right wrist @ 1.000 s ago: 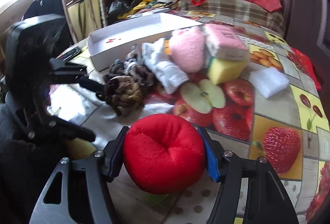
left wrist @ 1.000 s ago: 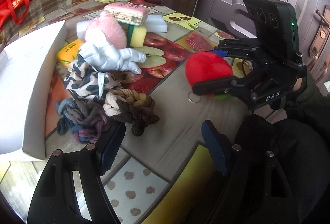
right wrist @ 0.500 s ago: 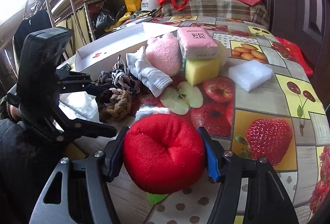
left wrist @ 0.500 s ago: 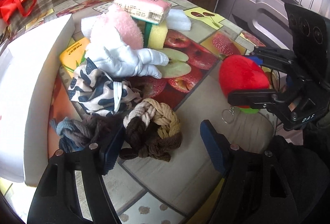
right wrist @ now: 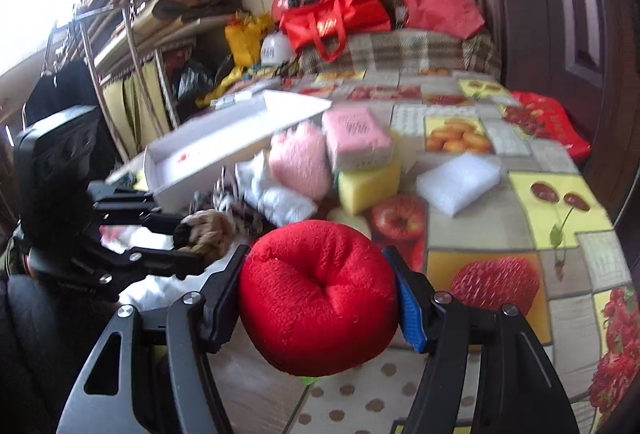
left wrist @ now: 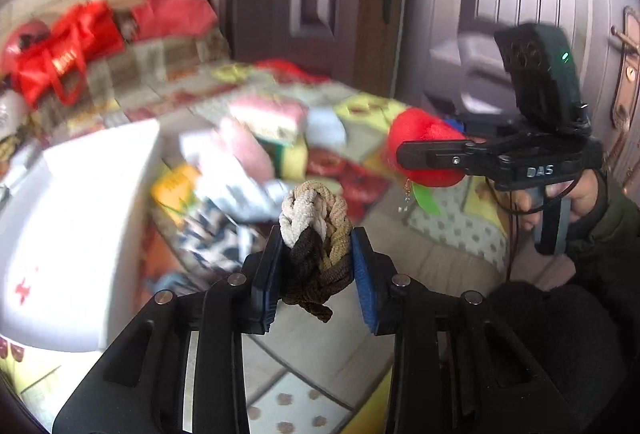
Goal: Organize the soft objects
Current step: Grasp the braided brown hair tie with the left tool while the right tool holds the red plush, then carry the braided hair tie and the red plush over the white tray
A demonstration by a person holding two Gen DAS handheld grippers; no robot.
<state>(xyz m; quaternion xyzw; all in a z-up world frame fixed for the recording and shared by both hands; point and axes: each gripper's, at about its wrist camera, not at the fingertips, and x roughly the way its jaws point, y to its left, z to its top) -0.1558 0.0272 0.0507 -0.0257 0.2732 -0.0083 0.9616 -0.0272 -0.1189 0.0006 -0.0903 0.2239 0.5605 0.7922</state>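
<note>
Far table clutter [left wrist: 248,154] blurred; L gripper [left wrist: 316,266] tight on braided scrunchie [left wrist: 314,234], R gripper [right wrist: 320,294] tight on red plush apple [right wrist: 316,294].

Left tool [left wrist: 316,266] clamped on braided brown-and-cream knot [left wrist: 314,234], raised above fruit-patterned counter [left wrist: 440,258]. Right tool [left wrist: 430,154] at right, closed around red plush ball [left wrist: 424,138] with green tag [left wrist: 426,198] dangling. White box [left wrist: 80,234] at left; blurred pile of soft items [left wrist: 248,162] behind.
</note>
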